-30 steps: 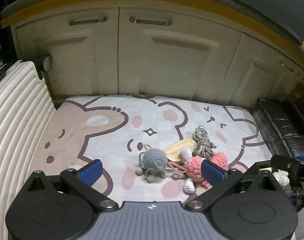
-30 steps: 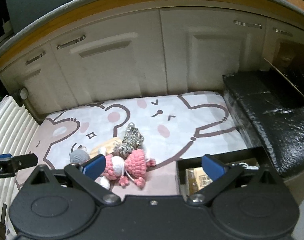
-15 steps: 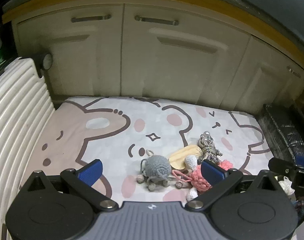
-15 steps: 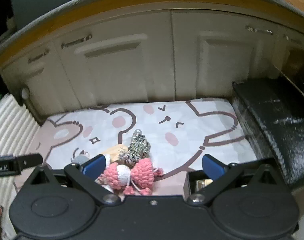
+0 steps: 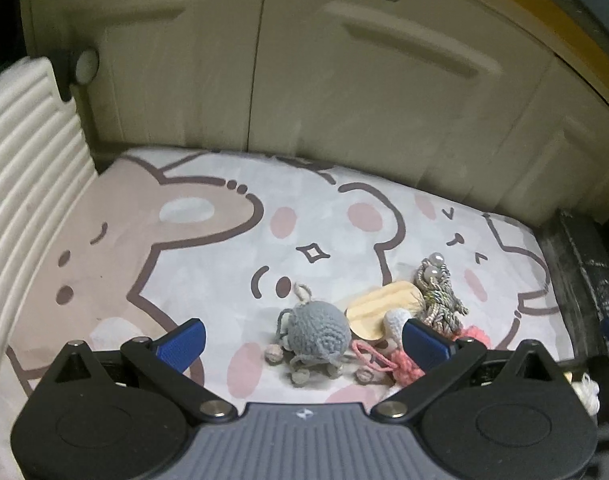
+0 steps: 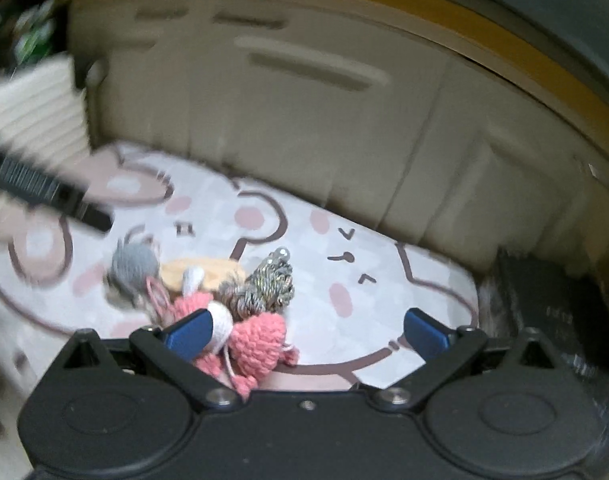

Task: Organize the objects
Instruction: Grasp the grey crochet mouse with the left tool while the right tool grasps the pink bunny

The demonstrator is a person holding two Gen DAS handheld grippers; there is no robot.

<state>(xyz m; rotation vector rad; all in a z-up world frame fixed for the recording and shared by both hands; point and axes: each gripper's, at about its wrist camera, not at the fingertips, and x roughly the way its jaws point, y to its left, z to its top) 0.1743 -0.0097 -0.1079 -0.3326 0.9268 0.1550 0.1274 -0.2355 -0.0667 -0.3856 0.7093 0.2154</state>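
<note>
Your left claw (image 5: 304, 342) is spread wide and holds nothing — its blue fingertips (image 5: 182, 340) straddle the grey crocheted octopus (image 5: 316, 330), which lies on the cartoon-bear mat (image 5: 208, 248). Just right of the octopus a pale wooden oval piece (image 5: 378, 306) lies flat, and a knotted grey-green cord charm (image 5: 438, 296) with silver beads sits beside it. A pink crocheted toy (image 6: 258, 340) with a white part touches the cord charm's near side. Your right claw (image 6: 304, 330) is also spread wide and empty — its left pad overlaps the pink toy in the view, though contact cannot be told. Cream cabinet doors (image 5: 344, 80) stand behind the mat.
</note>
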